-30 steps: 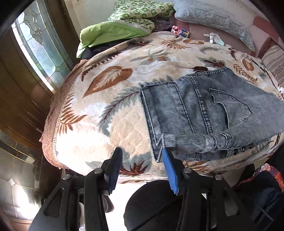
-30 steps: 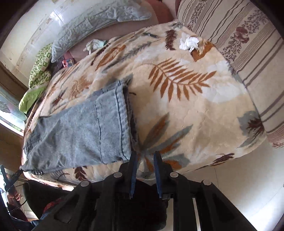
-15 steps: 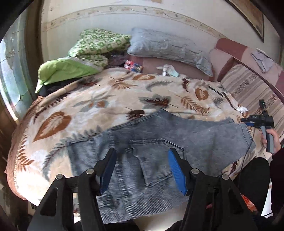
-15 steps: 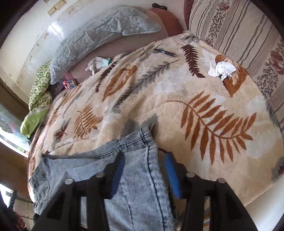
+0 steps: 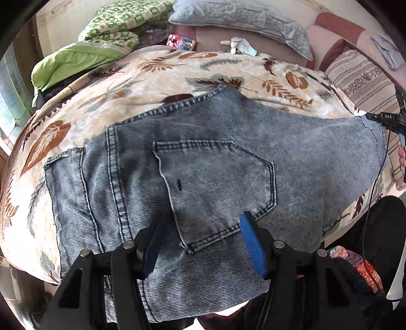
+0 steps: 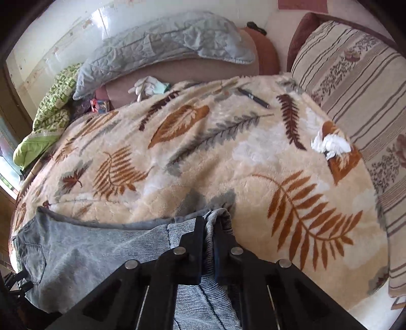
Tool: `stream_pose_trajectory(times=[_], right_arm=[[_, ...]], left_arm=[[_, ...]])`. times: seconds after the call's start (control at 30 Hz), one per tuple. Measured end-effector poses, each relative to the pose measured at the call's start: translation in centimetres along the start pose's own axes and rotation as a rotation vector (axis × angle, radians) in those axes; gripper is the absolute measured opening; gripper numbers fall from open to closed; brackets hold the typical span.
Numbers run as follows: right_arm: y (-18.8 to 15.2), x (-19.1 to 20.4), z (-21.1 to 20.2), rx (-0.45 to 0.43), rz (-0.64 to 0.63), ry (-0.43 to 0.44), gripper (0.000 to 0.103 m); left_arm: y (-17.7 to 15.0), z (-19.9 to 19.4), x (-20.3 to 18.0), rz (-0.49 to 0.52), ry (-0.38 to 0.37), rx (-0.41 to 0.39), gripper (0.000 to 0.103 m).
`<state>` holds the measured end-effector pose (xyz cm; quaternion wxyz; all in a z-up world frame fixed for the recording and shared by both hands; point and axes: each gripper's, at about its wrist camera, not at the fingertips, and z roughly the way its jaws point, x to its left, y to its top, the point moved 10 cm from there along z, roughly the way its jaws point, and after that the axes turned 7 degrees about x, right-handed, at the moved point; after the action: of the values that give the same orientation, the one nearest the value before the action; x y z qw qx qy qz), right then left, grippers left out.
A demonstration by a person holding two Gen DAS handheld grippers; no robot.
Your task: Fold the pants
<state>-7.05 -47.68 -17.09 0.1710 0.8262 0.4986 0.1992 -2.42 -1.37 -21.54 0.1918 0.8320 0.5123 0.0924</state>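
Left wrist view: the left gripper (image 5: 203,243) hangs over the grey pants (image 5: 203,162), its two blue pads (image 5: 252,247) standing apart with nothing pinched between them. The back pocket (image 5: 215,187) lies right under and just ahead of the open jaws, its lower corner reaching down between the pads. The pants are spread flat across the leaf-print blanket (image 5: 157,73), waistband to the left of the gripper, the leg running off to its right. At the far right end of that leg the right gripper (image 5: 390,119) shows as a small dark shape by the hem.

Beyond the pants, well ahead of the left gripper, sit a green quilt (image 5: 76,61), a grey pillow (image 5: 241,17) and a small colourful box (image 5: 181,42) against the wall.

From the right wrist view, the right gripper (image 6: 208,228) is clamped tight on the hem of the pants (image 6: 101,248); its jaws have just been closing and a bunched ridge of denim sticks up between them. The rest of the pants stretches away to the left of this gripper, along the near edge of the blanket (image 6: 203,157). Ahead and to its right lie a crumpled white tissue (image 6: 330,146) and, further off, a dark pen (image 6: 253,97). A striped cushion (image 6: 355,76) stands at the far right.
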Motion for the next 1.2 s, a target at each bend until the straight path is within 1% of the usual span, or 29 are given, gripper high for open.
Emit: stream_pose_trajectory(times=[0.03, 0.07, 0.13, 0.17, 0.2, 0.27, 0.3, 0.33, 0.37, 0.4, 0.43, 0.5, 0.53, 0.57, 0.63, 0.67, 0.73, 0.8, 0.87, 0.93, 0.97, 1.03, 1.1, 1.13, 1.2], right_arm=[[0.7, 0.0, -0.6, -0.039, 0.008, 0.006, 0.006], [1.1, 0.0, -0.9, -0.061, 0.015, 0.01, 0.006], [1.5, -0.2, 0.2, -0.054, 0.025, -0.009, 0.006], [1.4, -0.6, 1.3, -0.04, 0.022, -0.038, 0.006], [1.2, -1.1, 2.7, -0.023, 0.02, -0.067, 0.006], [0.2, -2.9, 5.3, 0.037, 0.056, -0.076, 0.006], [-0.5, -3.6, 6.4, 0.089, 0.088, -0.05, 0.006], [-0.9, -4.1, 6.8, 0.121, 0.133, -0.018, 0.006], [-0.8, -4.6, 6.4, 0.117, 0.182, 0.009, 0.006], [-0.5, -5.2, 5.6, 0.097, 0.227, 0.014, 0.007], [-0.1, -5.9, 4.5, 0.064, 0.263, -0.001, 0.007], [1.0, -6.9, 1.7, -0.041, 0.314, -0.042, 0.007], [1.3, -6.6, 0.3, -0.088, 0.324, -0.041, 0.007], [1.7, -5.8, -0.7, -0.12, 0.315, -0.015, 0.007], [1.9, -2.1, -1.8, -0.135, 0.248, 0.07, 0.007], [1.7, 0.4, -1.9, -0.125, 0.201, 0.109, 0.007], [0.4, 6.6, -1.1, -0.077, 0.07, 0.191, 0.007], [-1.8, 13.2, 0.4, -0.005, -0.075, 0.269, 0.007], [-4.7, 19.4, 2.0, 0.077, -0.202, 0.353, 0.007], [-8.1, 24.5, 3.2, 0.157, -0.318, 0.422, 0.007], [-9.9, 26.5, 3.6, 0.191, -0.383, 0.441, 0.007], [-13.0, 29.4, 4.2, 0.231, -0.514, 0.439, 0.007], [-15.0, 31.0, 4.4, 0.237, -0.605, 0.433, 0.007], [-15.8, 31.4, 4.6, 0.246, -0.637, 0.431, 0.007], [-16.7, 31.4, 5.3, 0.27, -0.665, 0.416, 0.007]], left_arm=[[0.3, -0.2, 0.1, -0.013, -0.01, -0.018, 0.061], [0.4, -0.2, 0.1, -0.024, -0.018, -0.025, 0.064], [0.1, 0.5, -0.3, -0.013, -0.023, -0.006, 0.066], [-0.1, 1.1, -0.7, 0.006, -0.012, 0.004, 0.066], [-0.2, 1.6, -0.8, 0.025, 0.018, 0.003, 0.066], [-0.3, 2.0, -1.2, 0.071, 0.07, -0.025, 0.067], [-0.3, 2.1, -1.4, 0.094, 0.091, -0.035, 0.068], [-0.3, 2.2, -1.4, 0.11, 0.107, -0.037, 0.068], [-0.2, 2.2, -1.4, 0.119, 0.113, -0.04, 0.068], [-0.2, 2.2, -1.4, 0.119, 0.111, -0.042, 0.068], [0.0, 2.2, -1.3, 0.115, 0.103, -0.043, 0.068], [0.2, 2.1, -1.0, 0.098, 0.084, -0.046, 0.068], [0.2, 2.1, -0.8, 0.088, 0.075, -0.046, 0.068], [0.2, 2.2, -0.7, 0.08, 0.07, -0.046, 0.068], [0.3, 2.4, -0.5, 0.066, 0.066, -0.044, 0.068], [0.4, 2.3, -0.6, 0.062, 0.067, -0.047, 0.068], [0.7, 1.6, -0.5, 0.042, 0.062, -0.061, 0.068], [1.2, 0.2, 0.3, 0.001, 0.067, -0.095, 0.068], [1.7, -1.2, 2.1, -0.056, 0.101, -0.128, 0.068], [1.8, -2.0, 4.3, -0.121, 0.13, -0.138, 0.068], [1.7, -2.1, 5.4, -0.154, 0.146, -0.136, 0.068], [1.1, -1.6, 7.8, -0.214, 0.188, -0.109, 0.068], [0.3, -0.5, 9.9, -0.279, 0.221, -0.054, 0.068], [0.0, 0.1, 10.7, -0.313, 0.221, -0.035, 0.068], [-0.2, 1.1, 11.7, -0.369, 0.182, -0.015, 0.073]])
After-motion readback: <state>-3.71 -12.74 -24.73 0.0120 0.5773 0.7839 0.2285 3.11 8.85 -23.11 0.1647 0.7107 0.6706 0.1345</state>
